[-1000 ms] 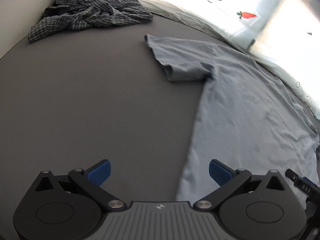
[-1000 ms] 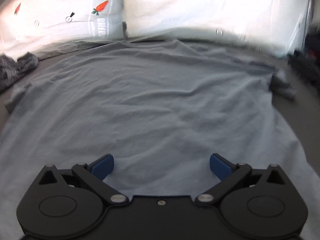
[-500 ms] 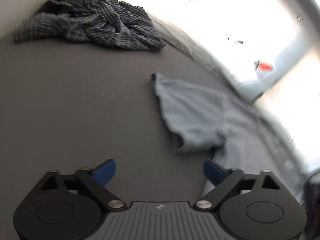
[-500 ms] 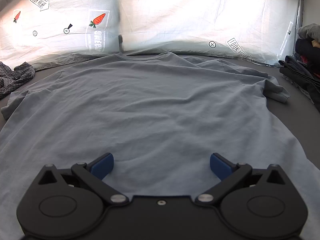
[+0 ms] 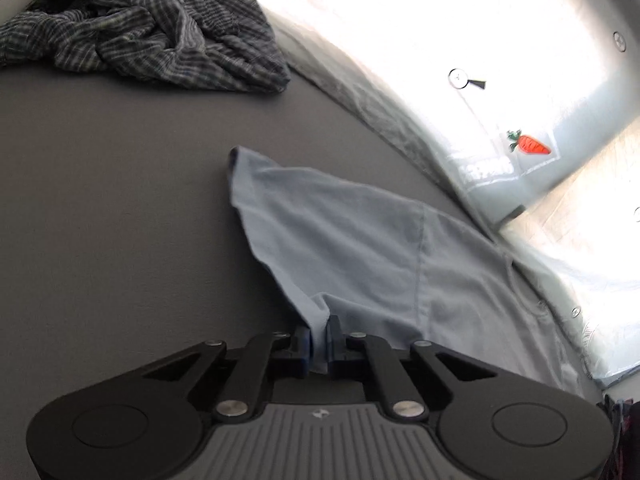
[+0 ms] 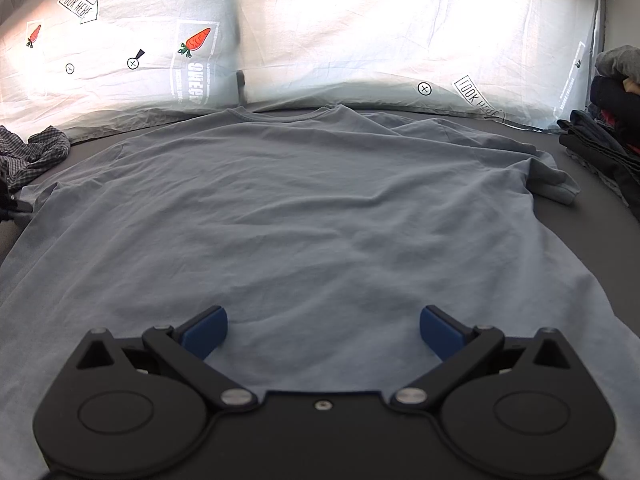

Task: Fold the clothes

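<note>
my left gripper is clamped on the hem of the tee's sleeve, the blue pads pinching a fold of cloth between them. my right gripper hangs over the tee's lower part with its jaws spread wide, holding nothing. the tee lies flat on the grey sheet, collar toward the pillows. a checked shirt sits crumpled beyond the sleeve, well apart from it. dark clothes are piled at the right.

left claw clamped, right claw spread
</note>
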Demonstrator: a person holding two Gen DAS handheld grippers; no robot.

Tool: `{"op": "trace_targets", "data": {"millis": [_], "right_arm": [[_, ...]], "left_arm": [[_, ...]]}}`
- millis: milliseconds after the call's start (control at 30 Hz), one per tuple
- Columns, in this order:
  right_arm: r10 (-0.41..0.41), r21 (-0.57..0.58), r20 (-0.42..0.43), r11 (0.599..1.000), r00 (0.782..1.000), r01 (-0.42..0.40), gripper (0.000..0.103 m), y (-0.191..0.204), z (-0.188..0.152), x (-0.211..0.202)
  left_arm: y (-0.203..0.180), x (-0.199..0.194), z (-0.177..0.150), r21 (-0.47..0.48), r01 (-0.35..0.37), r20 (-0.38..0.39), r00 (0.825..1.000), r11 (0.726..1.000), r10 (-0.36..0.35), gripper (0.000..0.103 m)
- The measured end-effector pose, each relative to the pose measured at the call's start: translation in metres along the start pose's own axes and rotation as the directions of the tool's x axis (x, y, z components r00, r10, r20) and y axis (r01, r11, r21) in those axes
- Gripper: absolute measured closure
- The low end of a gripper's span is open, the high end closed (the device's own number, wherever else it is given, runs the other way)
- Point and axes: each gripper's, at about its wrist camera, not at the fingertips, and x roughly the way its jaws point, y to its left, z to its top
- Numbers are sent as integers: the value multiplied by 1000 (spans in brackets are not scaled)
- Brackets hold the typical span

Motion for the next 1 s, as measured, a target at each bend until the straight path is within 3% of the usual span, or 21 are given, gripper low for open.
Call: {"op": "trace_targets", "data": {"millis": [133, 200, 267, 333, 400, 533, 600, 667, 800, 833, 900, 967, 1000], "right_arm": [[0, 1, 0, 1000, 1000, 0, 0, 0, 1, 0], [1, 1, 0, 1000, 1000, -1, 0, 0, 1, -1], [1, 2, 0, 1000, 1000, -1, 0, 0, 1, -1], [2, 3, 0, 1000, 1000, -2, 0, -1, 1, 0], [2, 3, 0, 1000, 1000, -2, 0, 0, 1, 0], [2, 3, 0, 1000, 1000, -2, 0, 0, 1, 0], [1, 3, 0, 1000, 1000, -1, 0, 0, 1, 0], [-3, -1, -2, 1000, 1000, 3, 0, 0, 1, 0], [-23, 3, -32, 1000, 999, 23, 2, 7, 8, 0], [-21, -7, -37, 1000, 999, 20, 9, 12, 11, 0], [-11, -67, -13, 998, 1000, 10, 12, 29, 17, -3], [21, -151, 33, 988, 999, -15, 15, 53, 23, -7], [48, -192, 49, 981, 998, -37, 21, 67, 26, -9]], "left_arm": [[-35, -18, -10, 65, 94, 17, 995, 993, -96, 99], [-57, -25, -21, 102, 164, -4, 986, 981, -164, 99], [-84, -26, -40, 197, 222, -66, 975, 955, -213, 99], [-111, -21, -63, 322, 207, -110, 977, 924, -181, 97], [-124, -16, -82, 379, 198, -150, 977, 904, -151, 92], [-116, -34, -96, 345, 260, -181, 961, 902, -208, 71], [-108, -52, -99, 350, 268, -173, 960, 898, -219, 69], [-96, -69, -103, 356, 234, -149, 970, 905, -193, 64], [-68, -87, -104, 321, 83, -122, 991, 943, -45, 60], [-59, -89, -104, 312, 35, -123, 992, 949, 4, 60], [-39, -88, -100, 277, -44, -154, 984, 960, 90, 60], [-21, -90, -99, 241, -89, -168, 977, 966, 132, 60], [-14, -91, -99, 228, -96, -173, 975, 969, 137, 60]]}}
